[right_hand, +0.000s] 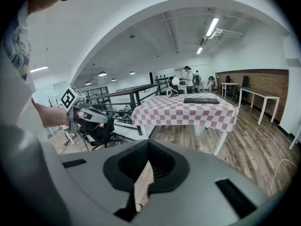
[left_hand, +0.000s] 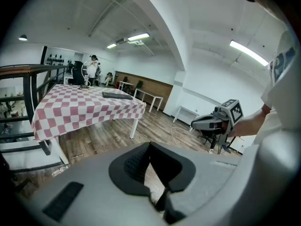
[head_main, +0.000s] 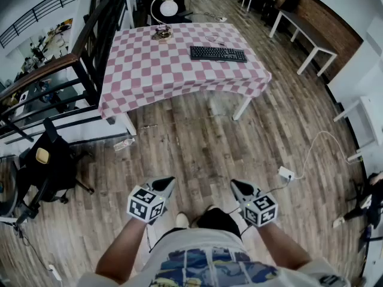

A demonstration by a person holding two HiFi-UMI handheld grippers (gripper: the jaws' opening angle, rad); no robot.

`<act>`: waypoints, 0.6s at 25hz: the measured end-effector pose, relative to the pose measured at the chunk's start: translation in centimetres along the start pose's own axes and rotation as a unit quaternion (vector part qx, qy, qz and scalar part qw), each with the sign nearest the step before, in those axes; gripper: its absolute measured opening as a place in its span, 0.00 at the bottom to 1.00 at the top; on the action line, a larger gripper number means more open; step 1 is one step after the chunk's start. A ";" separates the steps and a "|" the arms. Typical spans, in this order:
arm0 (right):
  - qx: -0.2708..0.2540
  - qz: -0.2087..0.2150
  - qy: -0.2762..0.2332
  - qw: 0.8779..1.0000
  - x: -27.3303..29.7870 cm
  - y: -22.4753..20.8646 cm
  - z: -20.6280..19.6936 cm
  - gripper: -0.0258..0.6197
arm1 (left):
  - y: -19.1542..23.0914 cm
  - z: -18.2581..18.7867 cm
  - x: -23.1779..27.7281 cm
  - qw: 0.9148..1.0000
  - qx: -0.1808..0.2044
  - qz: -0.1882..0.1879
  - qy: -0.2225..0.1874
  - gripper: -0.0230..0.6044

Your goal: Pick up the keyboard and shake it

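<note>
Left tongs [head_main: 169,181] and right tongs [head_main: 234,184] hang side by side low in front of the person. Both are shut with nothing between their jaws, and both angle down toward the wood floor [head_main: 197,139]. Each gripper view shows its own jaws pressed together, with only a sliver of floor visible beneath, and shows the other tongs held level with it at the person's side. A bare forearm runs back from each marker cube to a patterned shirt.

A white cable [head_main: 311,151] loops across the boards to a plug block just ahead of the right tongs. A black chair [head_main: 51,166] stands to the left, beside a dark railing [head_main: 90,46].

Well ahead, across open floor, stands the table [head_main: 149,70] under a red-and-white checked cloth. The keyboard [head_main: 218,54], black, lies flat on the right half of the table, well apart from both tongs and touched by neither. A globe lamp [head_main: 169,8] arches over the table's far edge, its base resting on the cloth to the left of the keyboard.

Beyond, a long side table [head_main: 306,33] runs along a brick wall on the right. In the right gripper view, people [right_hand: 188,76] stand at the far end of the room behind the lamp.
</note>
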State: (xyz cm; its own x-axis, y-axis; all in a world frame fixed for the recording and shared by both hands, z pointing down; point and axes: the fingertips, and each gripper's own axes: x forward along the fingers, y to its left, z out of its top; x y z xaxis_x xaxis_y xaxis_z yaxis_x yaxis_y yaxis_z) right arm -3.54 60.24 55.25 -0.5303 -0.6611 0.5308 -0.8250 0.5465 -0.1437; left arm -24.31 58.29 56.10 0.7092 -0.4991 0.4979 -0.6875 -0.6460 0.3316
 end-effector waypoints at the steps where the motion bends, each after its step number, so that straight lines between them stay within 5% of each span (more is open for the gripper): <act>1: -0.003 0.000 -0.003 1.000 0.3 -0.1 0.4 0.04 | 0.0 0.3 0.3 1.000 0.004 -0.001 -0.001 0.04; 15: -0.017 0.006 -0.017 1.000 3.0 -5.0 4.0 0.04 | 0.8 4.6 7.1 1.000 0.018 -0.014 0.006 0.04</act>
State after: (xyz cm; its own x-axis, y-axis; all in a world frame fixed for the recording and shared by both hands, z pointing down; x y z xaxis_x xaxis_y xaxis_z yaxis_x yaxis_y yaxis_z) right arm -1.76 53.50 54.19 -0.5463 -0.6721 0.4998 -0.8123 0.5706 -0.1207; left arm -19.14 51.59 56.17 0.7262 -0.4733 0.4985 -0.6609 -0.6803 0.3169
